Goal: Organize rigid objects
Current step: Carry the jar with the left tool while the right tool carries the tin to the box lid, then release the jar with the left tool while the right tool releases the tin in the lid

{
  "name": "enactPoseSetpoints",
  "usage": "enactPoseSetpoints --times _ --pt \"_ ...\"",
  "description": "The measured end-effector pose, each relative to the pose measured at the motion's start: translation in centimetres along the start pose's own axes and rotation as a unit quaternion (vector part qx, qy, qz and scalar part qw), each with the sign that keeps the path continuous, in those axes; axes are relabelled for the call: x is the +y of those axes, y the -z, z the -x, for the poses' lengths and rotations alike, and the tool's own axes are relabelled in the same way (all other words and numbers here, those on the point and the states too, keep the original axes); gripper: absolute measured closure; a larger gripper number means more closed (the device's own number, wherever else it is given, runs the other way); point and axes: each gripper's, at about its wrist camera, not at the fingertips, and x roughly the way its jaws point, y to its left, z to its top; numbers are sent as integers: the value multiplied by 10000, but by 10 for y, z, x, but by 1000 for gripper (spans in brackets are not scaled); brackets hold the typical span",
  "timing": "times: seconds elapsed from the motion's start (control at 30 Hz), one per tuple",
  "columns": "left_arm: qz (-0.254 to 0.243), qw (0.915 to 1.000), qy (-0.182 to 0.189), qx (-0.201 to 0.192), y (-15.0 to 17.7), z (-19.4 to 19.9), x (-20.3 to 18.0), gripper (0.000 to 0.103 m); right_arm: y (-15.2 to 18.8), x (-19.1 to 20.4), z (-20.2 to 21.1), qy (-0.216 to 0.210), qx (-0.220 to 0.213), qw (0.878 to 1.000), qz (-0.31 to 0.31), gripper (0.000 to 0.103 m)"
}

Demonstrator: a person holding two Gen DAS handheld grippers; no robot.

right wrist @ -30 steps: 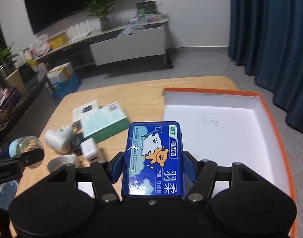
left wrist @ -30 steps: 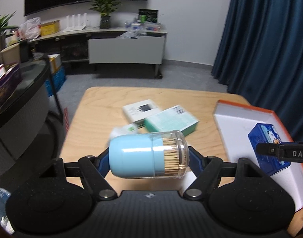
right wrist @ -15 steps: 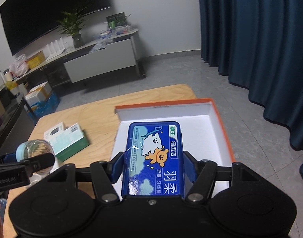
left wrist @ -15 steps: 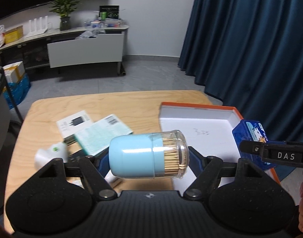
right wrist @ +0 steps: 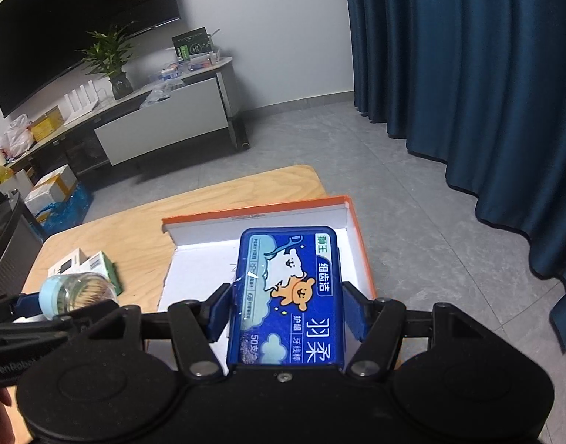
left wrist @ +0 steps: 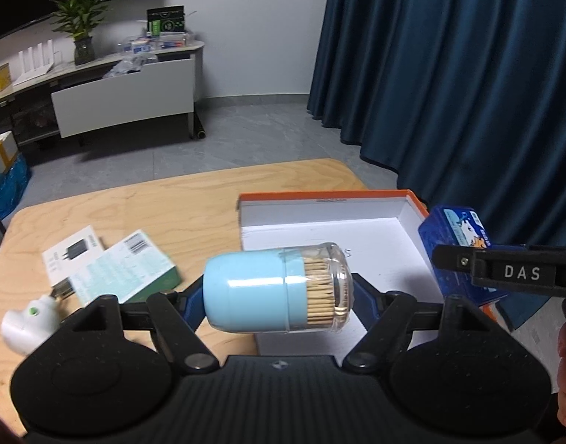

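My left gripper [left wrist: 277, 292] is shut on a light blue toothpick jar [left wrist: 275, 288] with a clear cap, held sideways above the near left edge of an orange-rimmed white box [left wrist: 416, 207]. In the right wrist view my right gripper [right wrist: 287, 301] is shut on a flat blue floss-pick case [right wrist: 288, 292] with a cartoon bear, hanging over the box [right wrist: 353, 229]. The same case [left wrist: 457, 229] shows at the right of the left view, past the box's right wall. The jar [right wrist: 76, 290] appears at the left of the right view.
On the wooden table [left wrist: 179, 203] left of the box lie a green carton [left wrist: 124, 266], a white carton [left wrist: 72, 251] and a white plug-like item [left wrist: 31, 318]. Blue curtains [left wrist: 468, 74] hang at the right. A low cabinet [left wrist: 124, 92] stands behind.
Both grippers have carried their loads rightward across the table, so the box now lies under them and the cartons have slid to the left. Neither grip has changed.
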Motion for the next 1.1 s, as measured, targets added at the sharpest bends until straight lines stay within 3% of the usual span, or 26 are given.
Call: enactPoseSetpoints --times 0.8,1.1 --pt "-136 9994 98 287 -14 -53 -15 25 -22 -2 -53 60 228 9996 150 28" --pt "-89 9994 132 315 -17 -64 -19 25 -28 -10 -59 16 45 10000 -16 27"
